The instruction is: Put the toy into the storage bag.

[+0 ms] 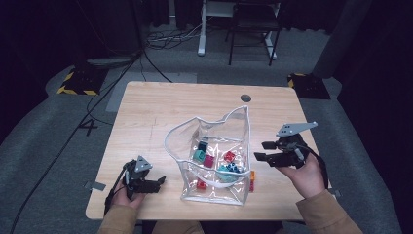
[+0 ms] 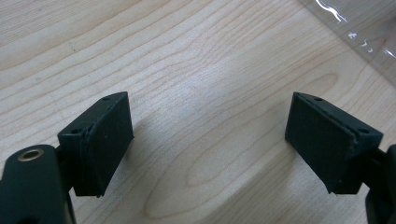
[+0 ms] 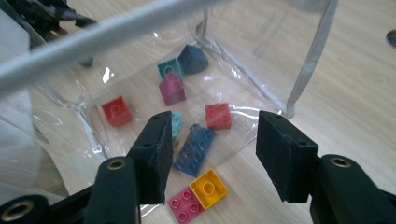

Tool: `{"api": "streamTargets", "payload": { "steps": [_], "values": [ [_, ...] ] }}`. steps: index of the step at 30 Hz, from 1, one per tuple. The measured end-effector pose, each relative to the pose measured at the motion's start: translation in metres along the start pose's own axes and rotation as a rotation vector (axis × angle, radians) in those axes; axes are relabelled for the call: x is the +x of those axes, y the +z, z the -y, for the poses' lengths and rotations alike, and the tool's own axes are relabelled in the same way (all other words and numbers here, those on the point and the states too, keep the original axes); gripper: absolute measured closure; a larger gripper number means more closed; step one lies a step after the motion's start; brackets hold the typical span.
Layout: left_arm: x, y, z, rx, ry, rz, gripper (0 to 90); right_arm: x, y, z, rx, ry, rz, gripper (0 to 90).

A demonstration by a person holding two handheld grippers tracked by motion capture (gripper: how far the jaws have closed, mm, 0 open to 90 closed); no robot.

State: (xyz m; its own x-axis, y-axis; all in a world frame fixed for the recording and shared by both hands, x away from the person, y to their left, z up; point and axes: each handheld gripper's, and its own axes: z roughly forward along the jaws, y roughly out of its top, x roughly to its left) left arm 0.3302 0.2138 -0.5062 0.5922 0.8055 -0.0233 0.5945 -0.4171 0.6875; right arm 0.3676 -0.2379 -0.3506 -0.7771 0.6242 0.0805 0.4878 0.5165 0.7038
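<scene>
A clear plastic bag (image 1: 214,156) with a white rim stands open on the near middle of the wooden table (image 1: 146,117), its mouth facing up and one corner rising toward the far side. Inside it lie small toy bricks: a dark one (image 3: 192,58), a green one (image 3: 168,67), a magenta one (image 3: 172,88), two red ones (image 3: 116,111) and a long blue one (image 3: 195,149). Seen from the right gripper view, a yellow brick (image 3: 208,187) and a pink brick (image 3: 185,204) lie side by side, touching, at the bag's near edge; whether they are inside or just outside the plastic cannot be told.

The right gripper (image 1: 265,151) hovers just beside the bag's right side, held in the person's hand (image 1: 307,173). Its jaws stand wide apart with nothing between them, pointed toward the bag. The left gripper (image 1: 160,181) rests low by the table's near left part, close to the bag's left wall, in the other hand (image 1: 127,195). Its jaws too are spread wide and empty, over bare wood, with a corner of the bag at the top right of its own view.

The table is pale, with visible grain and a round cable hole (image 1: 246,98) near its far edge. It stands on grey carpet (image 1: 44,141). Black cables (image 1: 160,39) run across the floor beyond, near a white desk leg (image 1: 202,29) and a dark chair frame (image 1: 253,34). Yellow-and-black striped blocks (image 1: 78,83) sit at the far left and right.
</scene>
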Motion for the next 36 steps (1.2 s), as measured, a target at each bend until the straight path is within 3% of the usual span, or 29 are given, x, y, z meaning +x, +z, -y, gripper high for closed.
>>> {"api": "streamTargets", "payload": {
  "steps": [16, 20, 36],
  "values": [
    [0.000, 0.000, 0.000, -0.001, -0.002, -0.002, 15.4, -0.007, 0.050, 0.036, 0.129, 0.058, -0.032, 42.4],
    [0.000, 0.000, 0.000, 0.001, 0.001, -0.002, 15.4, -0.007, 0.060, 0.043, 0.157, 0.050, -0.006, 41.3],
    [0.000, 0.000, 0.000, 0.000, -0.002, -0.003, 15.4, -0.006, 0.091, 0.064, 0.241, 0.043, 0.003, 39.3]
  ]
}}
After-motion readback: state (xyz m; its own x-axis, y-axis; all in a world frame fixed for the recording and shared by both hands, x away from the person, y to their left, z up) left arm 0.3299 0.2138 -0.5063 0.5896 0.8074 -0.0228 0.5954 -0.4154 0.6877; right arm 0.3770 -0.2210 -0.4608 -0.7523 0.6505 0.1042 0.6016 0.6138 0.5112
